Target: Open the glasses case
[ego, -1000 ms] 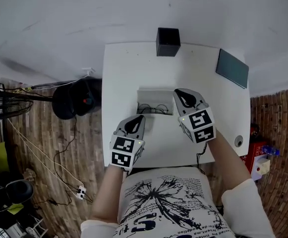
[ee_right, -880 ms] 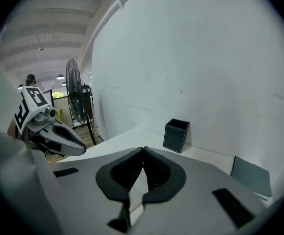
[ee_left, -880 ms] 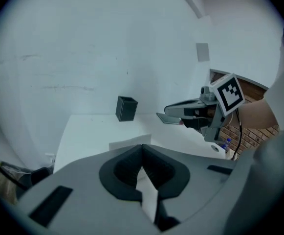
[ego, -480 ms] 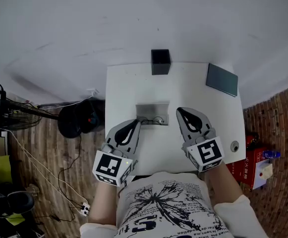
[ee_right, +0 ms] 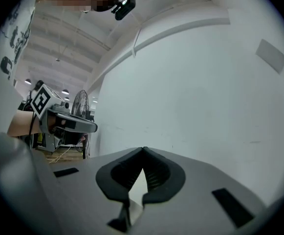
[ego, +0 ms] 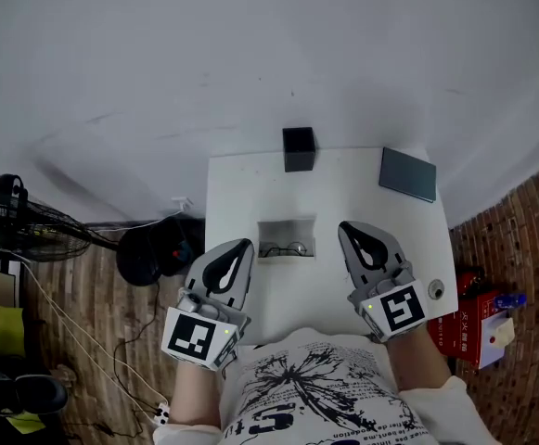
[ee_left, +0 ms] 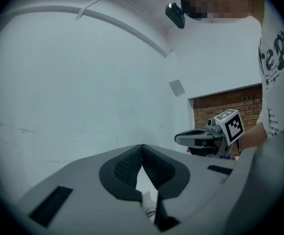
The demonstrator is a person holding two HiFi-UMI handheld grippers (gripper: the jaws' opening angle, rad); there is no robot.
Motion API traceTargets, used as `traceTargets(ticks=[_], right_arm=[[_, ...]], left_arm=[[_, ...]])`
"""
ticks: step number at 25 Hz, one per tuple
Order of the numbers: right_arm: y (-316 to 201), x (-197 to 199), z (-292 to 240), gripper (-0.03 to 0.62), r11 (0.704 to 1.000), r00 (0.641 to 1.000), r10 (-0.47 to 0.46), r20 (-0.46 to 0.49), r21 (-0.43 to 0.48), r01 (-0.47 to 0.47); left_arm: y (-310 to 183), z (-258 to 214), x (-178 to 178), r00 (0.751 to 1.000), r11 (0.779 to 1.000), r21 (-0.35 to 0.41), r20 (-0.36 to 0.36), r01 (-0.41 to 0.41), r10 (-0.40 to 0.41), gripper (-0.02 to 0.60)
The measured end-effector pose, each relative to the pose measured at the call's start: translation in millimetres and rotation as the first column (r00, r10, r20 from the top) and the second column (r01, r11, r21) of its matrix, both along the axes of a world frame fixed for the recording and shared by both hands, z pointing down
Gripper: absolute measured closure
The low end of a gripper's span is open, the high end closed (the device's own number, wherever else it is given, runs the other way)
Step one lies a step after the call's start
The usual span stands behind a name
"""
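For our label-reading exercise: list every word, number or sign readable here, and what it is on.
Nothing reads clearly.
Print on shirt: letters distorted, unreadable.
Cubes on left gripper and right gripper: square code markers, no words.
Label on red box: too small.

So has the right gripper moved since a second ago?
Yes. The right gripper has pulled back toward the person: it was right beside the glasses case, and now sits clear of it, over the near edge of the table.

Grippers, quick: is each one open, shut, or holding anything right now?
Left gripper: shut, holding nothing.
Right gripper: shut, holding nothing.
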State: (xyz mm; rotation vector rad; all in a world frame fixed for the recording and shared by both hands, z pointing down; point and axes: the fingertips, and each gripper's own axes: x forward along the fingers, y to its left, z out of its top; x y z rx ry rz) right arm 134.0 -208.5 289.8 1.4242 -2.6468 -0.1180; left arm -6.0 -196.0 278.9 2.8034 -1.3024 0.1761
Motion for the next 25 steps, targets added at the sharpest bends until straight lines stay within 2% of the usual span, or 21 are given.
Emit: traceTargets(ticks=[5,25], right_arm=[[-1,3,-3,0.582,1.0,0.998,0.02,0.065,-0.023,-0.019],[9,0,7,0.582,0.999,0.998,0.035,0.046,-0.032,-0.034]], left_arm=[[-2,-7,-10,1.0,1.0,0.017,-0.012,0.019,-0.019,0.569],[5,-2,-8,1.0,1.0,-0.004,-0.005,0.017,-0.017,0.568]])
